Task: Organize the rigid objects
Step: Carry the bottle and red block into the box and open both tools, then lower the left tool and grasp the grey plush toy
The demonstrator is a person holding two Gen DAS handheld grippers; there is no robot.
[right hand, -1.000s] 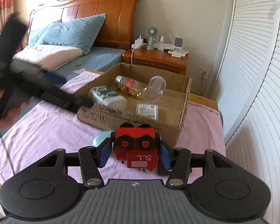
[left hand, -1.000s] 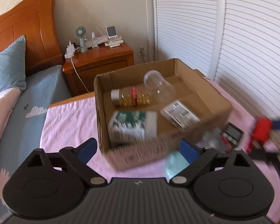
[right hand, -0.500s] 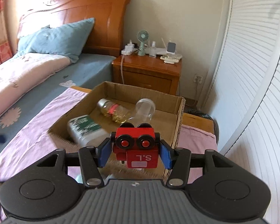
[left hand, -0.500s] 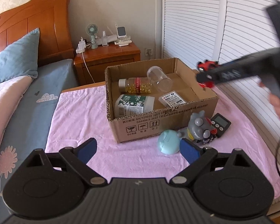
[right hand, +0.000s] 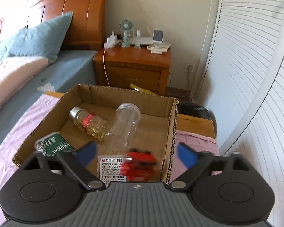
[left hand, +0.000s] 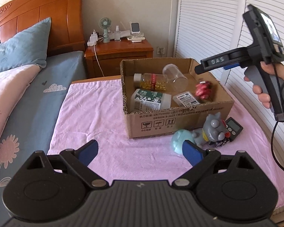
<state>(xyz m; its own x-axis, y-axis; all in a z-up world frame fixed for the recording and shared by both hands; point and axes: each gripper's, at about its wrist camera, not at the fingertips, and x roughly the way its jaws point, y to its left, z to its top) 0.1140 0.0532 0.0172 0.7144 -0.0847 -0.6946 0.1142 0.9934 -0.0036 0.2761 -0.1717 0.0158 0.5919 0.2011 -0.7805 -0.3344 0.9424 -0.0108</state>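
Note:
An open cardboard box [left hand: 179, 117] [right hand: 172, 132] stands on the pink cloth. Lying in it are a bottle of yellow capsules [left hand: 151, 80], a clear jar [left hand: 175, 74], a green-and-white bottle [left hand: 149, 101] and a flat white labelled case [left hand: 187, 99]. My right gripper [right hand: 136, 152] hovers over the box's near right corner with its jaws opening. The red toy [right hand: 140, 162] [left hand: 203, 89] is a blur below them, free of both pads, inside the box. My left gripper [left hand: 140, 147] is open and empty, in front of the box over the cloth.
In front of the box's right corner lie a grey toy figure [left hand: 214, 130], a light blue round object [left hand: 179, 140] and a black timer [left hand: 233, 127]. A person's hand [left hand: 263, 92] holds the right gripper. A bed lies left, a nightstand [left hand: 119, 54] behind, louvred doors right.
My right gripper carried the red toy over the box and its jaws opened; the toy dropped into the box. My left gripper drew back from the box, still open.

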